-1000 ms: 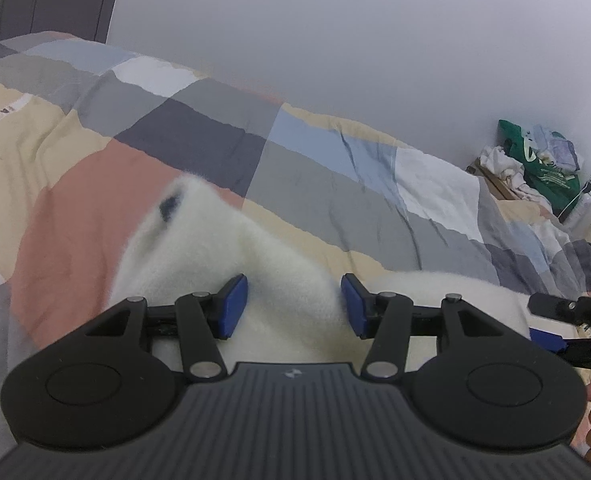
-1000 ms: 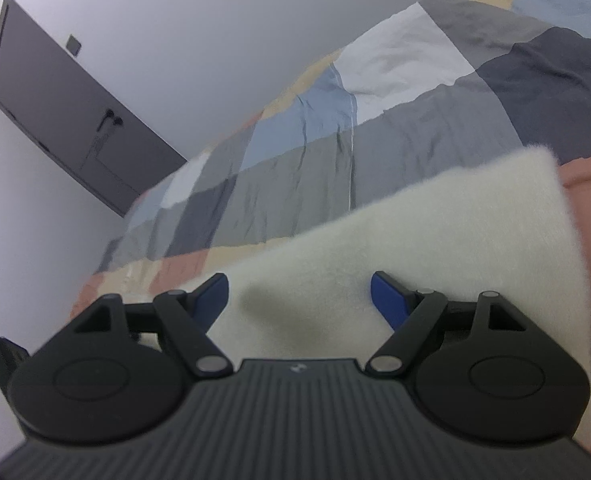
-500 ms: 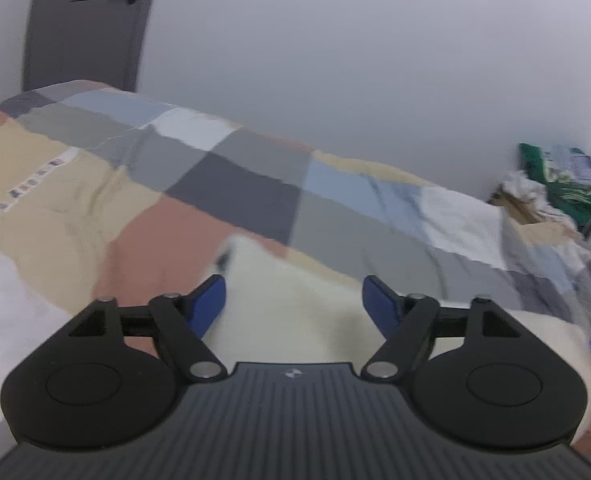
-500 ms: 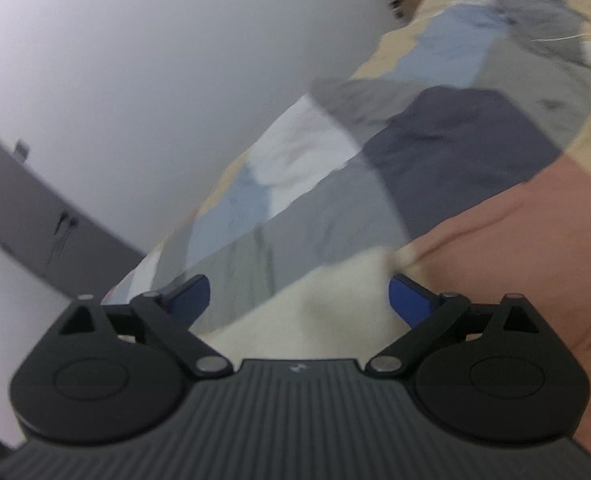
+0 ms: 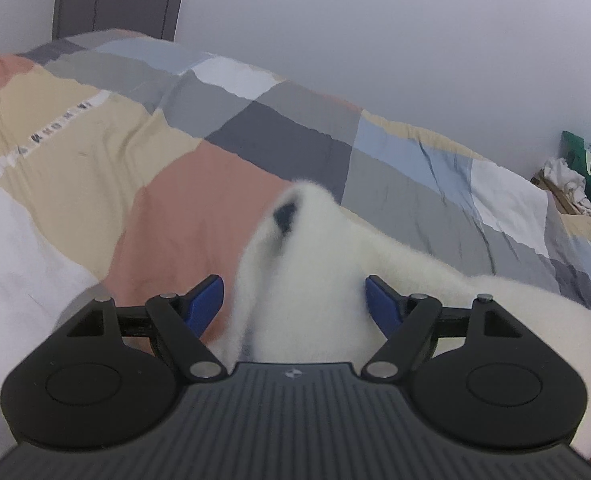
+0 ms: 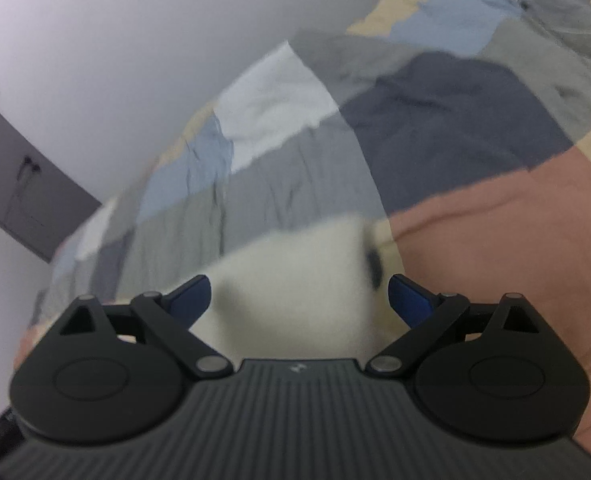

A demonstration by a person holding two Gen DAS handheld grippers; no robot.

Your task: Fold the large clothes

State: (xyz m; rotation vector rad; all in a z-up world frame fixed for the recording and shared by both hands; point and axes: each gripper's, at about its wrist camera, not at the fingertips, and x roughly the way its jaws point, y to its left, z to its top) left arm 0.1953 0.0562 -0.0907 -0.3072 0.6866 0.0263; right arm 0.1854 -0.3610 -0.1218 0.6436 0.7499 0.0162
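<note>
Both my blue-tipped left gripper (image 5: 294, 303) and right gripper (image 6: 299, 300) gape wide, nothing clamped, over the fluffy white fleece garment (image 5: 319, 280) on the patchwork checked bedspread (image 5: 95, 168), and a shallow bite could slip, spoiling my fold.

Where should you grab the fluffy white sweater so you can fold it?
Probably the raised end of the fluffy white sweater, near the small dark patch. There the fabric humps up off the patchwork quilt, so a finger can slip in on each side. The open left tool already straddles it; come straight in from the near side. The open right tool could take the flatter edge.
</note>
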